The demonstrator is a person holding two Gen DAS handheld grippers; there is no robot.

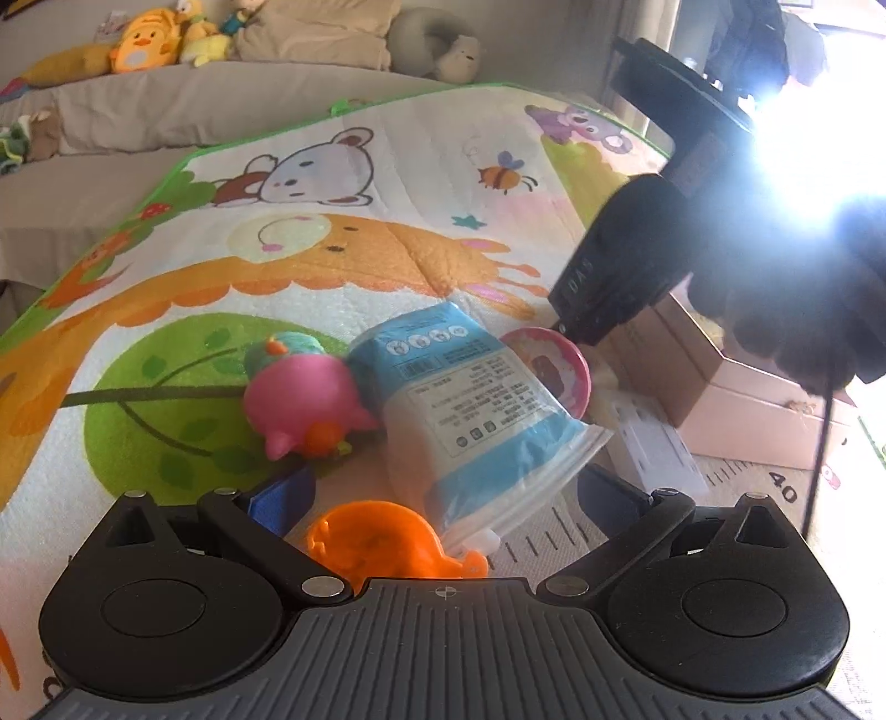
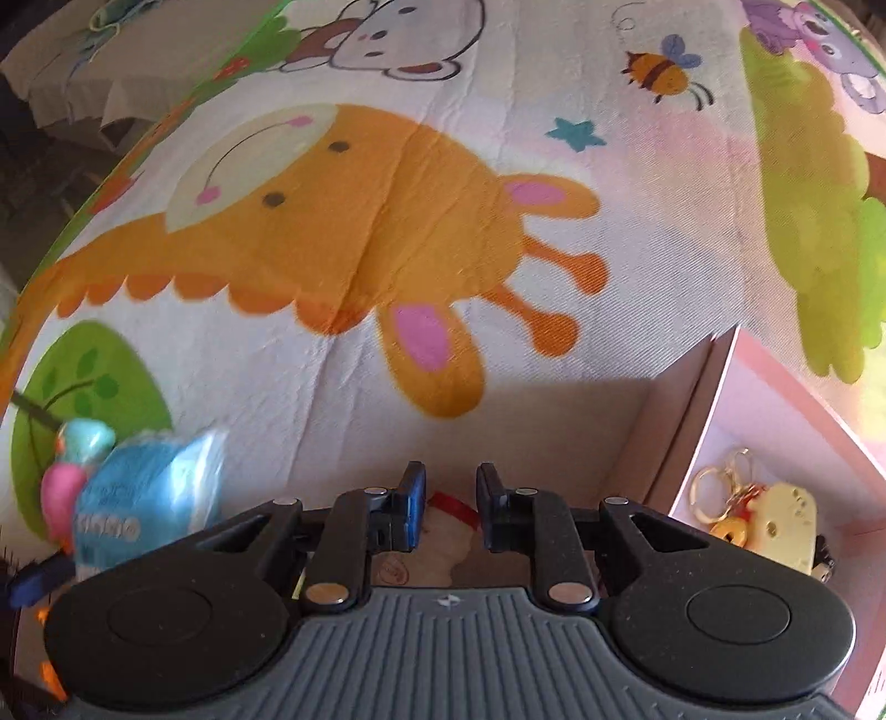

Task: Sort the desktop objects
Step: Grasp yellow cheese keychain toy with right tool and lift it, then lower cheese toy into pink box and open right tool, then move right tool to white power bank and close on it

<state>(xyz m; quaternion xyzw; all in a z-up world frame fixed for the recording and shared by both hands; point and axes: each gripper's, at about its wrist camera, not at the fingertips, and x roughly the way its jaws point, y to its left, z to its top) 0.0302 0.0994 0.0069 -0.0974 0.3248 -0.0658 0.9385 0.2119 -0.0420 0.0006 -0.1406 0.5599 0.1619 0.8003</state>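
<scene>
In the left wrist view my left gripper [image 1: 443, 493] is open wide around the lower end of a blue and white plastic packet [image 1: 470, 404] that lies on the mat. An orange plastic toy [image 1: 382, 543] lies just under the gripper. A pink toy [image 1: 302, 404] and a teal toy [image 1: 288, 346] sit left of the packet, and a pink round lid [image 1: 556, 365] sits to its right. My right gripper [image 2: 451, 512] is shut on a small cream plush toy with a red band [image 2: 448, 526], held low beside the pink box [image 2: 714, 399]. The right gripper also shows in the left wrist view [image 1: 581, 327], above the lid.
A cartoon play mat [image 2: 387, 221] covers the floor. The pink box holds a yellow cheese-shaped keychain [image 2: 775, 520] with gold rings. A white flat box [image 1: 653, 443] lies by the pink box [image 1: 764, 415]. A grey sofa with plush toys [image 1: 144, 39] stands behind. Strong glare fills the upper right.
</scene>
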